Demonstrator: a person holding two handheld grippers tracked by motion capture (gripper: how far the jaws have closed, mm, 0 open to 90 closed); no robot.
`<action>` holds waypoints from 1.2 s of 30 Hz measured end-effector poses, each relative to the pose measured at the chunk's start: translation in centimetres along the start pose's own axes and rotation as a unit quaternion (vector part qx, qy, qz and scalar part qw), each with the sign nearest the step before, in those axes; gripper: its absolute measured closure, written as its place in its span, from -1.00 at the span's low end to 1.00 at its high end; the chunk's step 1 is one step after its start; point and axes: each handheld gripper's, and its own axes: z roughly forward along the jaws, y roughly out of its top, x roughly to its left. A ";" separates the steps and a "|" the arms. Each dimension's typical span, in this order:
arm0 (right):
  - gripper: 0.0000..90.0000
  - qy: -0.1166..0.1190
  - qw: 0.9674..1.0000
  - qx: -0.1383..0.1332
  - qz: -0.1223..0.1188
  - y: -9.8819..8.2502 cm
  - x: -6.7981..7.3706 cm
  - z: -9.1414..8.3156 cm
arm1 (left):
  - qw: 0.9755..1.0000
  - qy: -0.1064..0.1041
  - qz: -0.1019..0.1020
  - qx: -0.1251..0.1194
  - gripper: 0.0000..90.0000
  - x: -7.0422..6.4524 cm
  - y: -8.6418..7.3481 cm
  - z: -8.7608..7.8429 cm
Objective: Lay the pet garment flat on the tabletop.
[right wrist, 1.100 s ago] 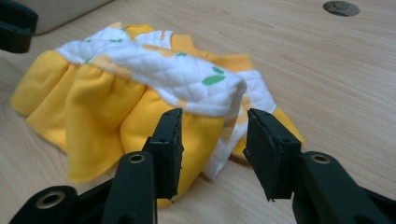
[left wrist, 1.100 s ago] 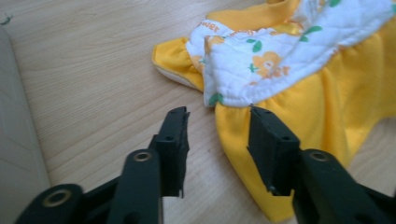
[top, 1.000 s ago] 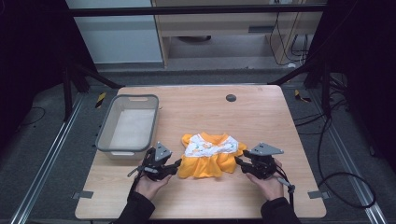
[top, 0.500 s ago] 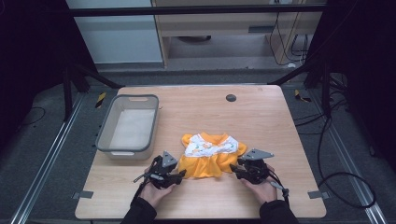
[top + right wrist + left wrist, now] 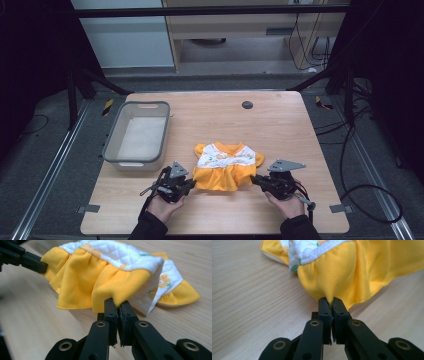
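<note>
A small yellow dress [image 5: 225, 167] with a white printed top lies on the wooden table [image 5: 280, 125] near its front edge. My left gripper [image 5: 191, 183] has just been closing and is shut on the skirt's left hem; in the left gripper view [image 5: 330, 302] the yellow fabric [image 5: 342, 272] is pinched between the jaws. My right gripper [image 5: 254, 179] has just been closing too and is shut on the skirt's right hem, the cloth [image 5: 110, 280] bunched at its tips [image 5: 117, 303]. The left gripper's black jaws [image 5: 27, 260] hold the far corner in the right gripper view.
A grey bin [image 5: 137, 134] stands empty at the left of the table, close behind my left hand. A dark round hole [image 5: 247, 104] sits near the far edge. Cables [image 5: 365, 195] trail on the floor at right.
Both grippers have moved inward to the dress's lower corners and their jaws have shut on the yellow hem. The dress lies in the same place.
</note>
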 end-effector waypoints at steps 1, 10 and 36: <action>0.92 0.008 1.000 -0.001 0.004 0.0 0.0 -0.6 | 1.000 -0.007 0.000 0.001 0.93 0.0 0.0 -0.6; 0.91 0.035 0.998 0.047 0.014 -2.7 0.9 -3.7 | 0.999 -0.027 0.005 0.031 0.93 -0.9 -2.2 -2.7; 0.61 -0.043 0.998 -0.039 -0.023 -1.0 -0.2 -1.4 | 0.998 0.015 0.037 -0.054 0.73 -0.5 2.6 0.6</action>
